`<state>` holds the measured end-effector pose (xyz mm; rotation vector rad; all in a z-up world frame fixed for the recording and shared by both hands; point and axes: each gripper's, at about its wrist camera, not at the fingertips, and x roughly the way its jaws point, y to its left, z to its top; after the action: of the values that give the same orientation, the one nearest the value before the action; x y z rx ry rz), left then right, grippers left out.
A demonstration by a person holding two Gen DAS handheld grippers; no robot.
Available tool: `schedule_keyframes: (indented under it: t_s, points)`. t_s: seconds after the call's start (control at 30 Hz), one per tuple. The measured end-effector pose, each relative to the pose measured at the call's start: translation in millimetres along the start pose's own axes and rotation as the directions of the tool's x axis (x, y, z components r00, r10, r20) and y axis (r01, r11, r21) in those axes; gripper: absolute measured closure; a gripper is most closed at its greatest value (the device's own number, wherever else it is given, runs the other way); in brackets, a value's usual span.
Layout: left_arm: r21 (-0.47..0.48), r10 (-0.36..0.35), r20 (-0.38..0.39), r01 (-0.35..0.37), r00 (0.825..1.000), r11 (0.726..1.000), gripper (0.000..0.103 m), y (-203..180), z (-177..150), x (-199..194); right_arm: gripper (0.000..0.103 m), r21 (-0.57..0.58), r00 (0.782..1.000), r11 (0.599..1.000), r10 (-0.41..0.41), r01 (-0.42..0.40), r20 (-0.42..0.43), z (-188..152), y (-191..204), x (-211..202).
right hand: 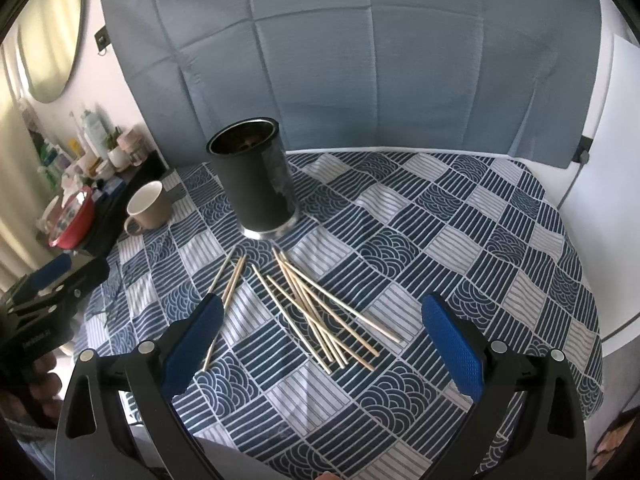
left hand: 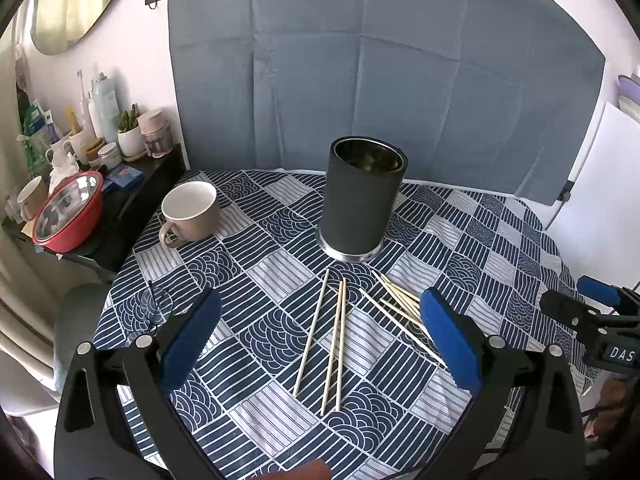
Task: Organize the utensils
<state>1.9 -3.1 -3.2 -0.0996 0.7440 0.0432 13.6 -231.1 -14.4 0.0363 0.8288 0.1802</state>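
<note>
Several wooden chopsticks (left hand: 334, 340) lie loose on the blue patterned tablecloth (left hand: 260, 280), three on the left and a crossed pile (right hand: 320, 312) to the right. A tall black cylindrical holder (left hand: 362, 196) stands upright behind them; it also shows in the right wrist view (right hand: 256, 180). My left gripper (left hand: 320, 338) is open and empty, hovering over the left chopsticks. My right gripper (right hand: 322, 340) is open and empty above the crossed pile. The right gripper also shows in the left wrist view (left hand: 592, 304).
A beige mug (left hand: 192, 210) stands at the table's left. A side shelf holds a red bowl (left hand: 68, 210), bottles and jars. A blue-grey padded board (left hand: 380, 60) stands behind the table. The left gripper shows at the left edge of the right wrist view (right hand: 52, 280).
</note>
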Motion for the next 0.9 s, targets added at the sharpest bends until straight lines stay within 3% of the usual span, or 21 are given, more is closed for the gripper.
schedule_keyframes:
  t_s: [0.6,0.9]
  points:
    - [-0.015,0.001,-0.020,-0.002,1.000,1.000,0.006,3.9,0.3,4.4,0.008,-0.010,1.000,1.000,0.001,-0.001,-0.008,-0.8,2.3,1.9]
    - [-0.017,-0.009,-0.128,0.007,0.992,1.000,0.006,5.2,-1.0,27.5,0.008,0.004,0.996,0.998,0.057,-0.057,-0.073,4.1,-2.9,19.7]
